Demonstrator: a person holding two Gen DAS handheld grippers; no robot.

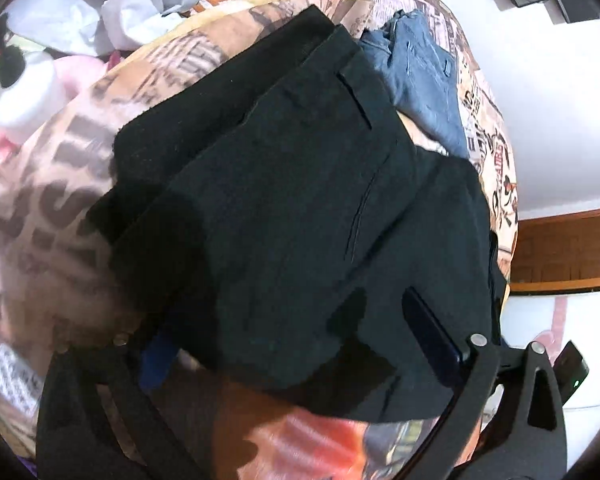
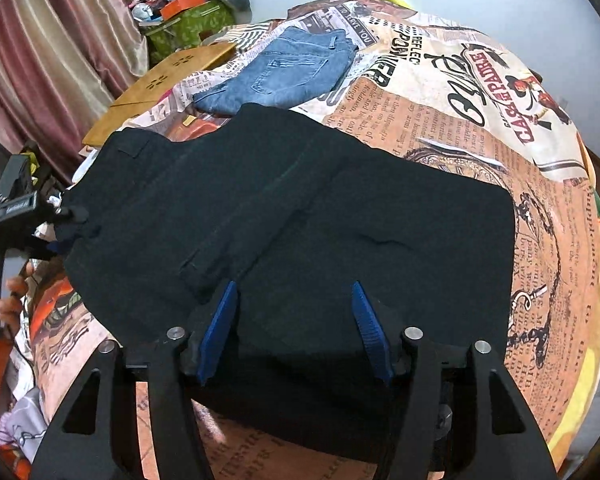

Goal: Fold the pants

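The right tongs (image 2: pixel 294 312) stand with their blue pads (image 2: pixel 220 330) apart, one on either side of a dark stretch of the black pants (image 2: pixel 320 216); the cloth lies between and under them, but neither pad presses on it, so nothing is clamped. The left tongs (image 1: pixel 300 344) are spread wide, one dark finger (image 1: pixel 432 332) lying over the near right part of the same pants and the other blue pad (image 1: pixel 156 360) down at the near left edge of the cloth, partly tucked beneath it; the fabric passes between them without being pinched. In the right wrist view the left tongs (image 2: pixel 66 220) show at the far left edge of the garment, by the waistband corner, with a person's fingers (image 2: pixel 10 300) just below on the handle. The black pants lie folded over on the bed, several layers stacked, a pocket slit and seams showing on top. They rest on a bedspread (image 2: pixel 480 128) printed with newspaper text and vintage labels in orange, cream and black. Beyond the pants, farther up the bed, lies a folded pair of blue jeans (image 2: pixel 288 72), just apart from the black cloth. A wooden board (image 2: pixel 160 84) sits at the bed's far left edge, near a striped curtain (image 2: pixel 60 52). In the left wrist view a white and pink plush toy (image 1: pixel 32 96) and crumpled white cloth (image 1: pixel 148 4) lie at the far side.
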